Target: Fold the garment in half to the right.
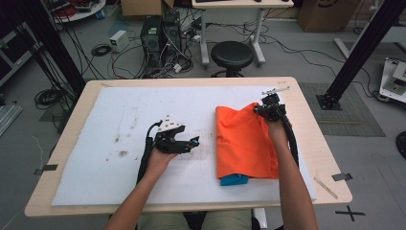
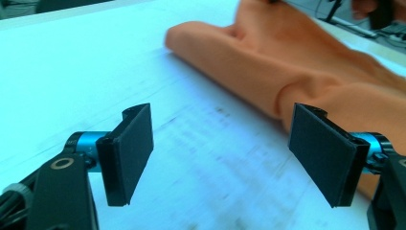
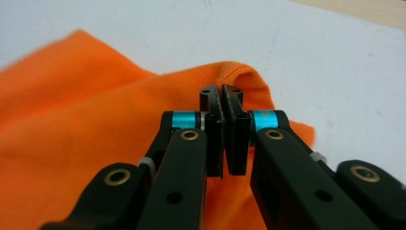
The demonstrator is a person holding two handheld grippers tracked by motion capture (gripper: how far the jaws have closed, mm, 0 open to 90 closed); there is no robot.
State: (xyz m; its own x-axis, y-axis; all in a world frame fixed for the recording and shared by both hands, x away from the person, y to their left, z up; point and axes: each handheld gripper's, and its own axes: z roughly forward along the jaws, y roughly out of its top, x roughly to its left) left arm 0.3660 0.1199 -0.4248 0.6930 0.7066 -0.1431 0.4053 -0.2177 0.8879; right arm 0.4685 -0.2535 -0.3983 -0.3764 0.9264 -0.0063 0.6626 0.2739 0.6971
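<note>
Orange cloth partly covering blue fabric, right gripper pinching its corner

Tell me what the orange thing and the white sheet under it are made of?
The orange garment looks like soft knitted cloth, matte: the right gripper view shows a fine weave, and it folds and wrinkles. The white sheet seems to be thin foam or paper, matte and scuffed with dark marks; which one is hard to tell.

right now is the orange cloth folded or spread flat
Folded: the orange cloth lies doubled in a narrow strip, with rounded fold edges in the left gripper view.
</note>
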